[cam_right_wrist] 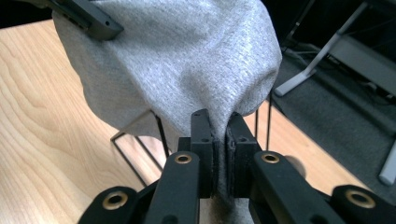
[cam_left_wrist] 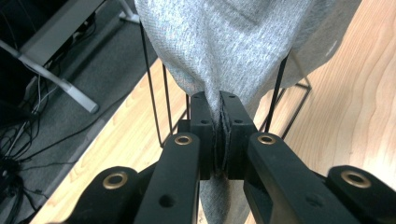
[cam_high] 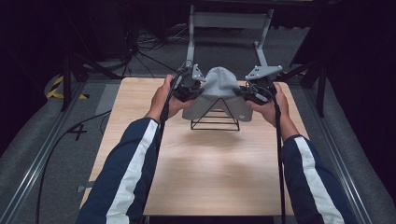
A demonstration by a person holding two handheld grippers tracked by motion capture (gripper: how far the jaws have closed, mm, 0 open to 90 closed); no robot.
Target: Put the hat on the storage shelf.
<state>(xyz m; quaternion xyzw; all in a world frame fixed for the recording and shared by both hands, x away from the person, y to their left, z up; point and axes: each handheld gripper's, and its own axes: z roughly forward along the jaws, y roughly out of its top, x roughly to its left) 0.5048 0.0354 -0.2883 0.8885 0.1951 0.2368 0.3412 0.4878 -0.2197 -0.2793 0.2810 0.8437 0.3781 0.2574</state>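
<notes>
Jaws of the left gripper [cam_left_wrist: 219, 105] and right gripper [cam_right_wrist: 219, 123] are clamped on opposite edges of a grey knit hat [cam_high: 218, 86], which is draped over a black wire stand [cam_high: 215, 122] on the wooden table [cam_high: 205, 172].

One grey knit hat [cam_high: 219, 88]; one black wire stand [cam_high: 215, 122]; two grippers; one wooden table [cam_high: 210, 172].
</notes>
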